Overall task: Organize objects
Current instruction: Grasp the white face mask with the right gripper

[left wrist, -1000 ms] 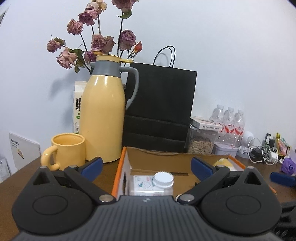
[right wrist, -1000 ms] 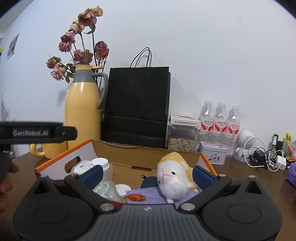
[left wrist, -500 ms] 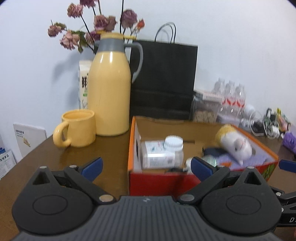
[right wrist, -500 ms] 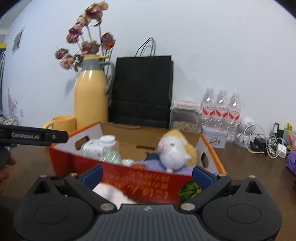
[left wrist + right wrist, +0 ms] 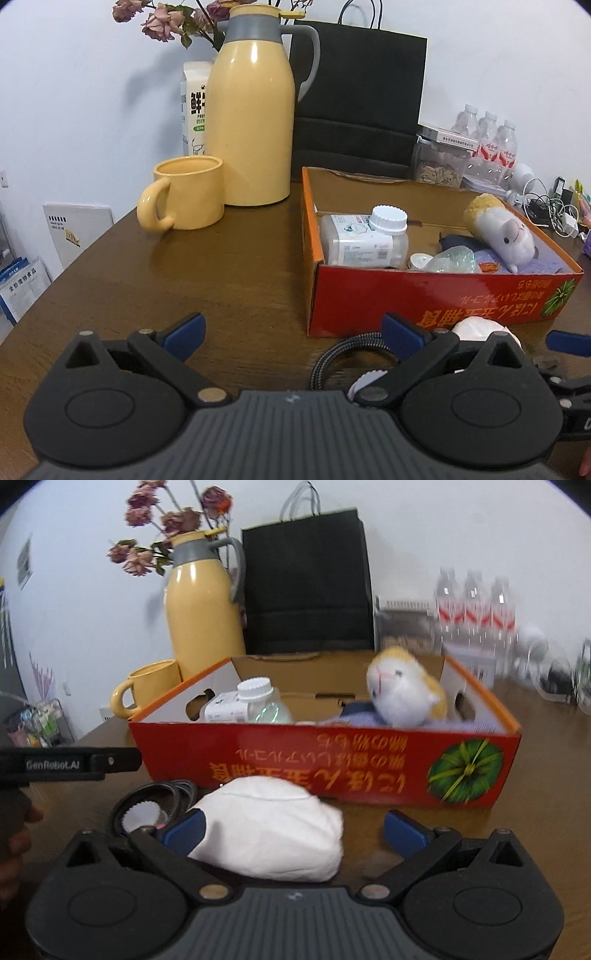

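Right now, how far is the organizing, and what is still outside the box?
Done: the white-capped bottle, the plush toy and a blue cloth lie in the red box. In hand: nothing; the right tongs stand open around the white pouch, and the left tongs are open. Left: the pouch and the braided cable on the table.

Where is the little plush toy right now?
The plush toy lies in the right end of the red box, on a purple cloth, right of the white-capped bottle.

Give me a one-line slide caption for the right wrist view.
Open right gripper poised over a white cloth bundle lying before a red cardboard box that holds a plush toy and bottle.
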A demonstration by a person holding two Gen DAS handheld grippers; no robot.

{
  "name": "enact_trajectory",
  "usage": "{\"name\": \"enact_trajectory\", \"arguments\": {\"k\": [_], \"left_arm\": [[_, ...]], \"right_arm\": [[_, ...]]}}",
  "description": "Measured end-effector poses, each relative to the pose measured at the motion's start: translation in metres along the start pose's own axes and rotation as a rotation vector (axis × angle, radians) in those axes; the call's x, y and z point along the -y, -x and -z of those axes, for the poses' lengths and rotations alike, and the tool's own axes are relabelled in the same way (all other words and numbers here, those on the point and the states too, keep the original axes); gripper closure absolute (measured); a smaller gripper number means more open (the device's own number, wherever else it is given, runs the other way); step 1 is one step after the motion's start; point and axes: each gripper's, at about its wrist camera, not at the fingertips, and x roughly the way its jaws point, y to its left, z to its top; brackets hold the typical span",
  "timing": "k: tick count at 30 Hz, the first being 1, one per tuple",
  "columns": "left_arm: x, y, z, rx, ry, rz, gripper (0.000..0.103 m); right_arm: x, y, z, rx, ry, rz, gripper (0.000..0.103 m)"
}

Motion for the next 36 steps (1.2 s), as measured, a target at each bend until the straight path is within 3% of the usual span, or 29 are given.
{"name": "enact_trajectory", "arguments": {"k": [12, 28, 36], "left_arm": [[-0.015, 0.000, 0.003, -0.041, 0.009, -0.007, 0.000], [-0.022, -0.002, 0.005, -0.072, 0.015, -0.013, 0.000], [-0.021, -0.003, 0.006, -0.082, 0.013, -0.011, 0.000]], "right_arm": [[-0.027, -0.023, -0.003, -0.070, -0.068, -0.013, 0.000], [-0.033, -0.028, 0.001, -0.055, -0.046, 0.005, 0.000], [-0.039, -0.021, 0.001, -0.033, -0.013, -0.008, 0.015]]}}
